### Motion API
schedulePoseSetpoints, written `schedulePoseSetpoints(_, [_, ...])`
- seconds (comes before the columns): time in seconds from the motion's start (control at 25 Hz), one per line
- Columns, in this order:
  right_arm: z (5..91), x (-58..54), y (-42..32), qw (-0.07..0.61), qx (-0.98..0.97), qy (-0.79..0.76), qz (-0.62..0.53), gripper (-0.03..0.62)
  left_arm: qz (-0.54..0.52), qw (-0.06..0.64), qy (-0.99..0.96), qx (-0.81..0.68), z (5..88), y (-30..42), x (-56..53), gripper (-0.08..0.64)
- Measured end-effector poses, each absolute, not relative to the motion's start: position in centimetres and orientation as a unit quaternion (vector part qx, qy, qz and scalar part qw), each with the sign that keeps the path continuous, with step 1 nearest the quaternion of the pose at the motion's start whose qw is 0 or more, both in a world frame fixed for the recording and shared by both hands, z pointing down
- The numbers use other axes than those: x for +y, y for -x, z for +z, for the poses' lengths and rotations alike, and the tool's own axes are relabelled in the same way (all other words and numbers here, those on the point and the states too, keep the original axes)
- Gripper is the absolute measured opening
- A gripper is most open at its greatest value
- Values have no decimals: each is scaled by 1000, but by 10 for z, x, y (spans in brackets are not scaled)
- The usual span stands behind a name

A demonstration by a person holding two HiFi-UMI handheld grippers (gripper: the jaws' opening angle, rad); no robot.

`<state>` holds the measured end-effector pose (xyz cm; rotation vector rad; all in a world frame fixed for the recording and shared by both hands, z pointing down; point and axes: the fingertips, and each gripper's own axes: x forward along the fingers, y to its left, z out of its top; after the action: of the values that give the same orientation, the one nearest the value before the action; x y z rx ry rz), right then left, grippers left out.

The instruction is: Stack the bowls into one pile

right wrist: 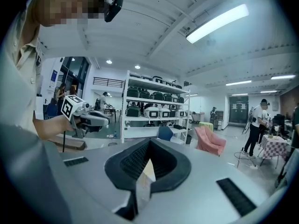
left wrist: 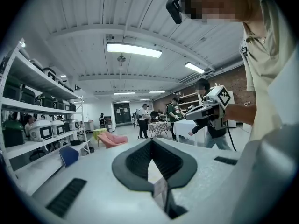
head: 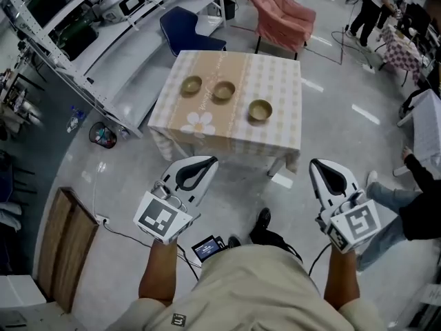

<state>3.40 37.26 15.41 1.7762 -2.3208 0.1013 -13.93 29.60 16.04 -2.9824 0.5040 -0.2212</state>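
I see a table [head: 207,126] with a checked cloth and a flower print on it, standing on a grey floor [head: 344,129]. Behind it there is a pink armchair [head: 282,16], and left of that a blue chair [head: 186,29]. A white shelf rack [head: 62,26] with kitchen appliances [head: 131,2] runs along the left side. Near its foot are a small round bin [head: 102,135] and a bottle [head: 74,119]. A wooden board [head: 65,243] lies at the lower left. A person [head: 413,205] is partly in view at the right edge.
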Motion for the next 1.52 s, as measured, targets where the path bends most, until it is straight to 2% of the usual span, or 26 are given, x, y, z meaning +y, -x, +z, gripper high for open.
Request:
schedulePoseSetpoints(0.72, [170, 269, -157, 93, -823, -559, 40, -3, -119, 60, 969, 210, 164, 17, 212, 6])
schedulePoseSetpoints(1.52, [197, 211, -204, 79, -809, -576, 86, -3, -129, 49, 975, 175, 183, -47, 152, 6])
